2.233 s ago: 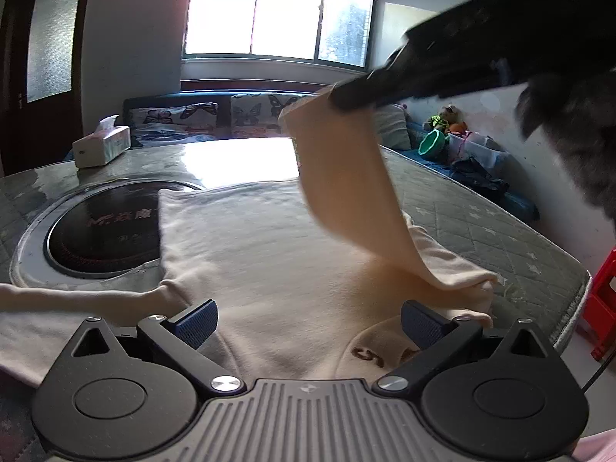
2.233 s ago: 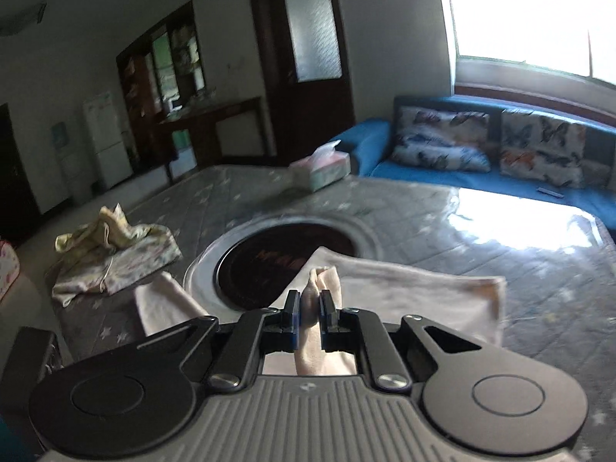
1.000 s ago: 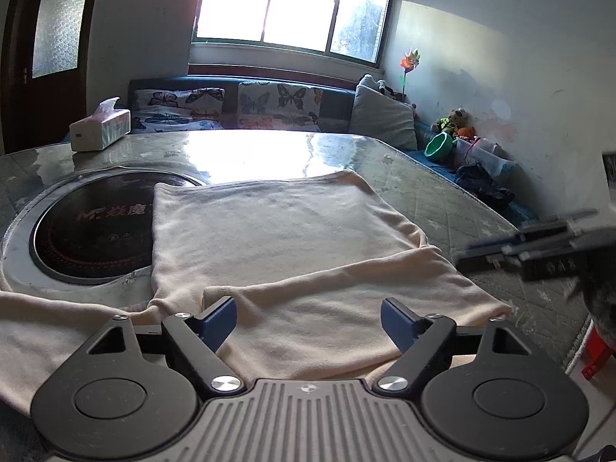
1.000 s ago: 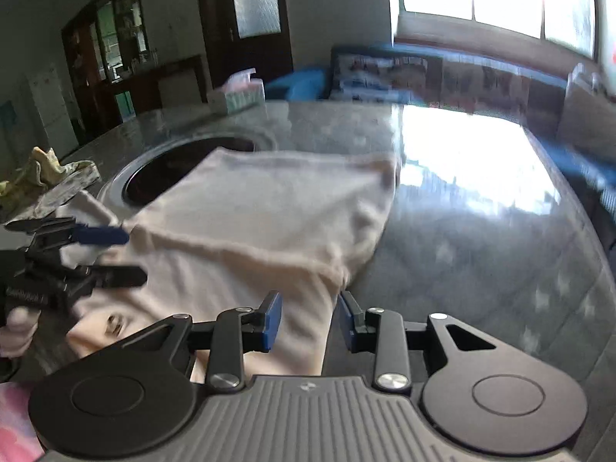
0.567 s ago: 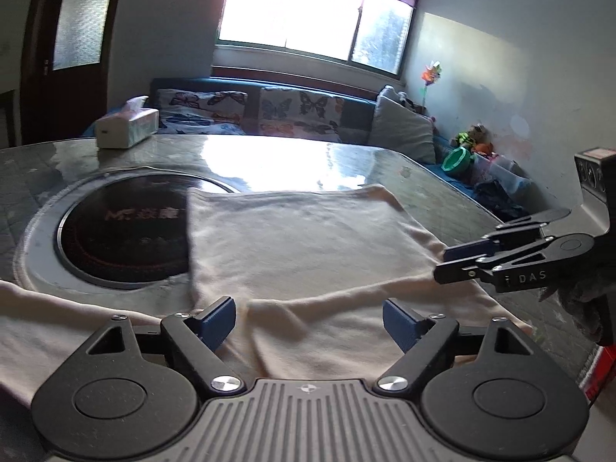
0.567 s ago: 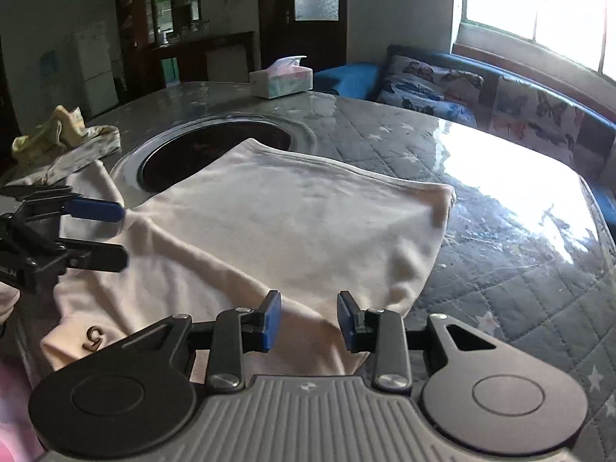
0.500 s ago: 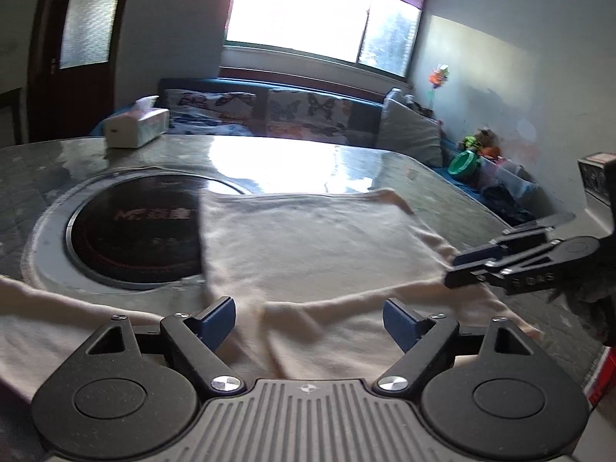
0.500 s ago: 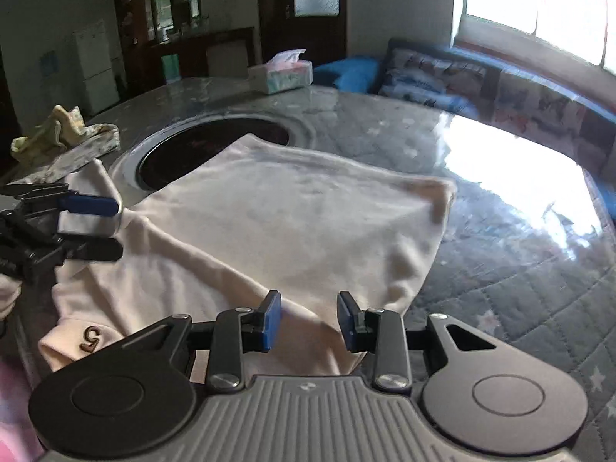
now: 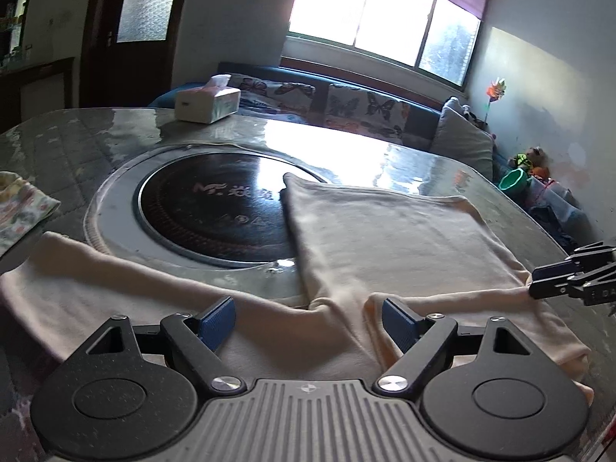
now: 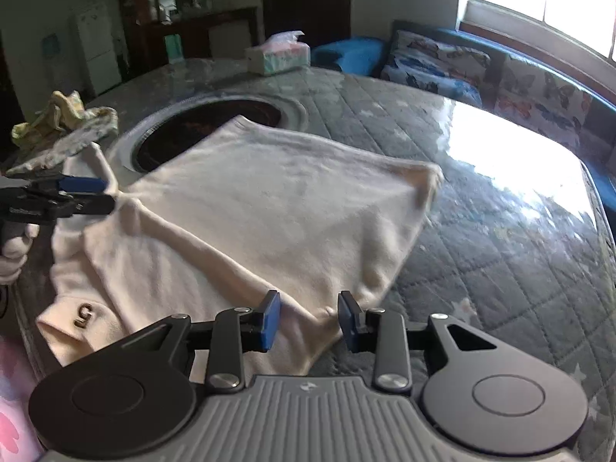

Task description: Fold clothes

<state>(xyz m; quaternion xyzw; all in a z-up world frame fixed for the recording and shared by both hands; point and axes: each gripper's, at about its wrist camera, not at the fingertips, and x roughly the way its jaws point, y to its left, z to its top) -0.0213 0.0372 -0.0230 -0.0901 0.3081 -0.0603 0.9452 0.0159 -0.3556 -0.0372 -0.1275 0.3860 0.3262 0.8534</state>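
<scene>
Cream long-sleeved top (image 10: 269,211) lying flat at the table's (image 10: 500,269) near edge, one sleeve already folded across its body. Left gripper (image 9: 308,315), jaws wide and empty, hovers over the unfolded sleeve (image 9: 115,277), probably the next fold. Right gripper (image 10: 308,319), jaws narrowly parted, holds nothing.

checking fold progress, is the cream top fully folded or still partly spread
Partly folded: one sleeve of the cream top lies folded across its body, the other sleeve still stretches out flat on the table.
</scene>
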